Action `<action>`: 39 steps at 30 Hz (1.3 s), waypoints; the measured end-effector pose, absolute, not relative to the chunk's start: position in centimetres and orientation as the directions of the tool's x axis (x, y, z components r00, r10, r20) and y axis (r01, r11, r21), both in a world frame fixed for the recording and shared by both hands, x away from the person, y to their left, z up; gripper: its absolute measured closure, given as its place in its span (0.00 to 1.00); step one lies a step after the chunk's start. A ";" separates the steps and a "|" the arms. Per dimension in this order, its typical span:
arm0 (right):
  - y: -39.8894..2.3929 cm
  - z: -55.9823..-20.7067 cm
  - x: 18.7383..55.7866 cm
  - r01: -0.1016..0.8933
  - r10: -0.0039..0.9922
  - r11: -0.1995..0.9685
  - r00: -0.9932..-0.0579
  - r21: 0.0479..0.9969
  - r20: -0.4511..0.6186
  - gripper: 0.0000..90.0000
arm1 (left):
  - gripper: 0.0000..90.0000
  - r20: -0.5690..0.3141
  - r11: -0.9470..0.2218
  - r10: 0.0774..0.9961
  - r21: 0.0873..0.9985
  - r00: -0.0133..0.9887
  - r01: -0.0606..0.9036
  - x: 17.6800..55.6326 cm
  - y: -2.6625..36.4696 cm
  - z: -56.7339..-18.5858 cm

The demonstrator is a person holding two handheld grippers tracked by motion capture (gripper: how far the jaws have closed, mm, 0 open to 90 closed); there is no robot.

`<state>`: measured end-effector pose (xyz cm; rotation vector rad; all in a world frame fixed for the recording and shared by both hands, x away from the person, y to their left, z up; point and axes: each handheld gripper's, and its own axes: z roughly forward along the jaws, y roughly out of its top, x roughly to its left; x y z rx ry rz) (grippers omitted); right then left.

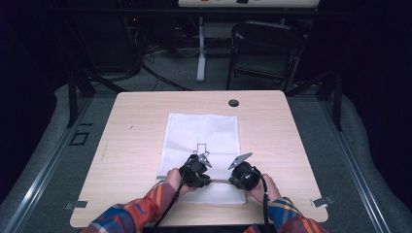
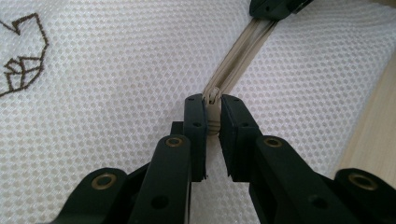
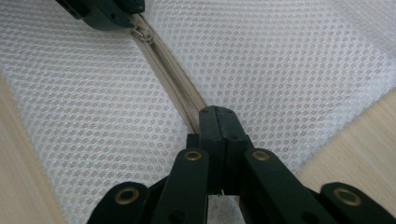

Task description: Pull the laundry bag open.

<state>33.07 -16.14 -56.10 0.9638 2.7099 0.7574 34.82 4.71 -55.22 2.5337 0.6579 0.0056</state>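
At the near edge of the table (image 1: 145, 126), the left gripper (image 2: 212, 116) pinches the zipper pull (image 2: 213, 95) of a white mesh bag (image 1: 204, 131), while the right gripper (image 3: 217, 119) clamps the zipper tape (image 3: 173, 79) beside it. The zipper looks closed between them, so I'd judge the opening hardly begun. Nothing blocks the way; a folding chair (image 1: 265, 51) stands far behind.

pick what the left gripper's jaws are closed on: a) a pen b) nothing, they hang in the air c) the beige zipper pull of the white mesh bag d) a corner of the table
c: in the left gripper view the left gripper has its jaws pinched on the zipper pull, on the zipper of the mesh bag.
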 end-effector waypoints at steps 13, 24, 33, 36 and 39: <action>-16.2 -56.1 33.1 0.543 0.627 0.666 -0.779 0.511 0.010 1.00 | 0.90 -0.128 -0.742 0.475 0.474 0.871 0.474 35.0 6.2 -55.1; -16.2 -56.0 33.1 0.542 0.626 0.671 -0.780 0.507 0.005 1.00 | 0.90 -0.129 -0.728 0.500 0.473 0.856 0.497 35.1 7.3 -55.0; -16.2 -56.0 33.1 0.542 0.626 0.671 -0.780 0.507 0.006 1.00 | 0.90 -0.127 -0.723 0.512 0.471 0.850 0.506 35.3 8.1 -54.9; -16.2 -56.0 33.1 0.542 0.626 0.670 -0.780 0.507 0.006 1.00 | 0.90 -0.133 -0.721 0.515 0.466 0.847 0.512 35.3 8.5 -54.8; -16.2 -56.0 33.1 0.542 0.626 0.671 -0.780 0.507 0.006 1.00 | 0.90 -0.132 -0.716 0.523 0.468 0.842 0.518 35.3 8.8 -54.8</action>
